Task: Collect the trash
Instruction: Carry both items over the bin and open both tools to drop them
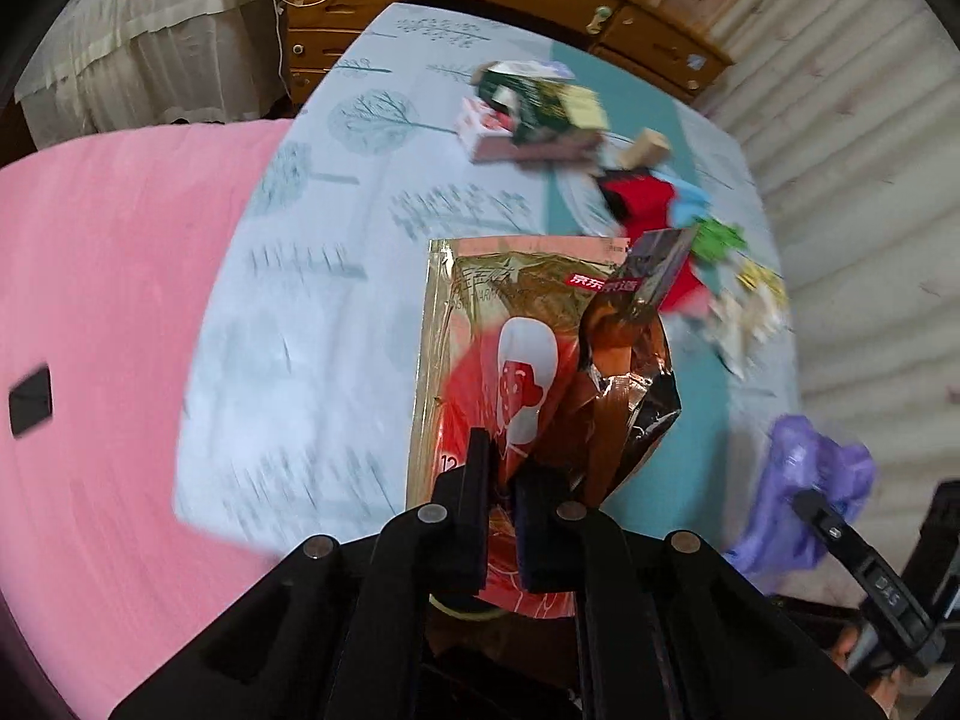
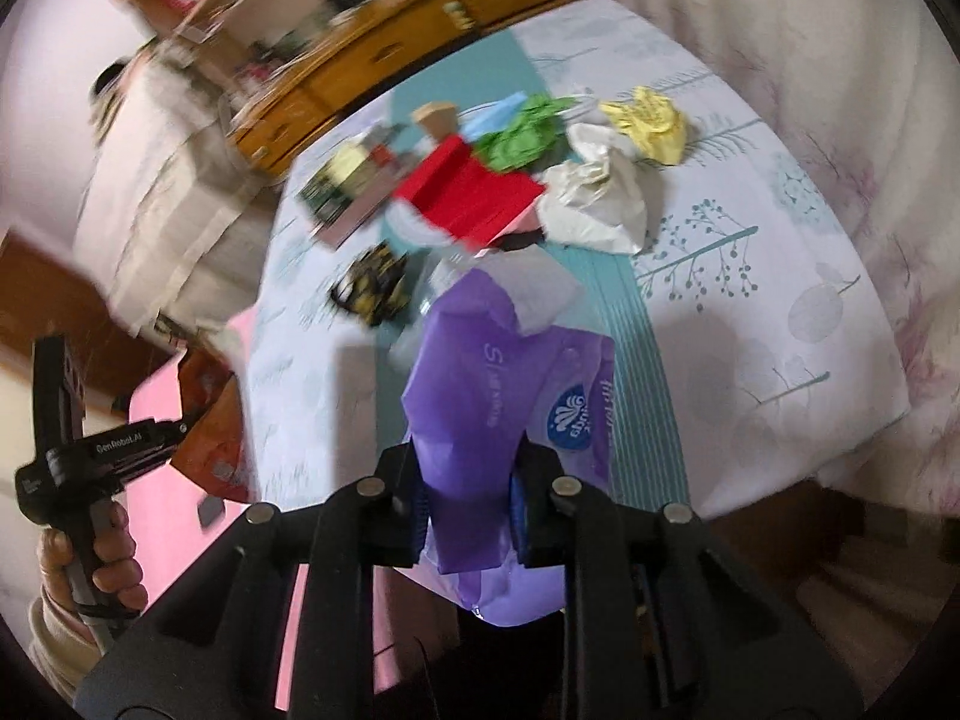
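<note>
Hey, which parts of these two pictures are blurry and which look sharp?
Left wrist view: the held gold and red snack wrapper is sharp, the tablecloth and trash pile streak with motion blur. Right wrist view: the held purple tissue pack is fairly sharp, the wooden dresser smears; both bend like fisheye.

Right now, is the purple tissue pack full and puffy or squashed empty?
Squashed and mostly empty: the purple tissue pack hangs limp and creased in the right gripper, its jaws pinching the film nearly flat. Whether any tissues remain, I cannot tell.

Crumpled yellow paper wad [image 2: 647, 122] sits right of the crumpled white paper [image 2: 594, 201]; folded red card [image 2: 465, 195] lies left of that, all on the tree-print tablecloth [image 2: 750, 312].
</note>
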Tool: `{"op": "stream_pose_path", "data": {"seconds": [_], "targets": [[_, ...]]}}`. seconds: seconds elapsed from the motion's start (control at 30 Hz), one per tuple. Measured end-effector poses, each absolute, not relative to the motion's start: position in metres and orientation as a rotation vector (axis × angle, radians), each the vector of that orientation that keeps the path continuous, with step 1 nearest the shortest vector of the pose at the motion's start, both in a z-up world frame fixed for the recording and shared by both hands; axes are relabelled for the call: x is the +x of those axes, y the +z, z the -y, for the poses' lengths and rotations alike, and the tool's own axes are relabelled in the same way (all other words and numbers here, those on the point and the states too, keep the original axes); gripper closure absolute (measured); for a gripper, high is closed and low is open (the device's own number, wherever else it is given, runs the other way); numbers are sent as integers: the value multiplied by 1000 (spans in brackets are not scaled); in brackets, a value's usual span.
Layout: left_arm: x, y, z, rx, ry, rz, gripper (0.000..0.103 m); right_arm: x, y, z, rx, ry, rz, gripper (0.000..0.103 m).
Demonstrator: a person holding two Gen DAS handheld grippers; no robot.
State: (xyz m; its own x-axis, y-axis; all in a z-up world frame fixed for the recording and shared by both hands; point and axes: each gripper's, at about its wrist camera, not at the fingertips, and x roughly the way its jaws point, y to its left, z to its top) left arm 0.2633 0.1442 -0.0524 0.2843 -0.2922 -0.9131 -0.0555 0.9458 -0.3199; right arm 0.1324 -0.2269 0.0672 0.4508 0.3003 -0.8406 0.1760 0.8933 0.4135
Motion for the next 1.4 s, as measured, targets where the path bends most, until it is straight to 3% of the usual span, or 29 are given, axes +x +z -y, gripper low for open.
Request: {"op": "stream_pose_path", "data": {"seconds": [0.27,0.57,0.8,1.1,1.23,1.27,1.33,1.4], "targets": [[120,-43,-61,-263,-207,-1259,97,42,85,241,358,233,-1137,86],[31,-106,0,-168,-225,-1378,97,-38,22,257,365,251,-1267,86],[12,-215,13,-151,-239,-1478,97,-67,-83,256,443,175,-1383,86],[18,-409,21,-155,-233,-1545,97,-57,-278,244,444,88,-1416,86],[24,-468,20,-157,-213,-1554,96,-46,-354,239,454,67,-1411,85],[25,-480,20,-165,-206,-1565,94,-45,-368,239,457,65,-1416,84],[28,-500,18,-178,-199,-1573,81,-45,-394,240,471,64,-1428,73],[27,-514,16,-195,-196,-1556,48,-44,-417,240,488,66,-1444,49]]}}
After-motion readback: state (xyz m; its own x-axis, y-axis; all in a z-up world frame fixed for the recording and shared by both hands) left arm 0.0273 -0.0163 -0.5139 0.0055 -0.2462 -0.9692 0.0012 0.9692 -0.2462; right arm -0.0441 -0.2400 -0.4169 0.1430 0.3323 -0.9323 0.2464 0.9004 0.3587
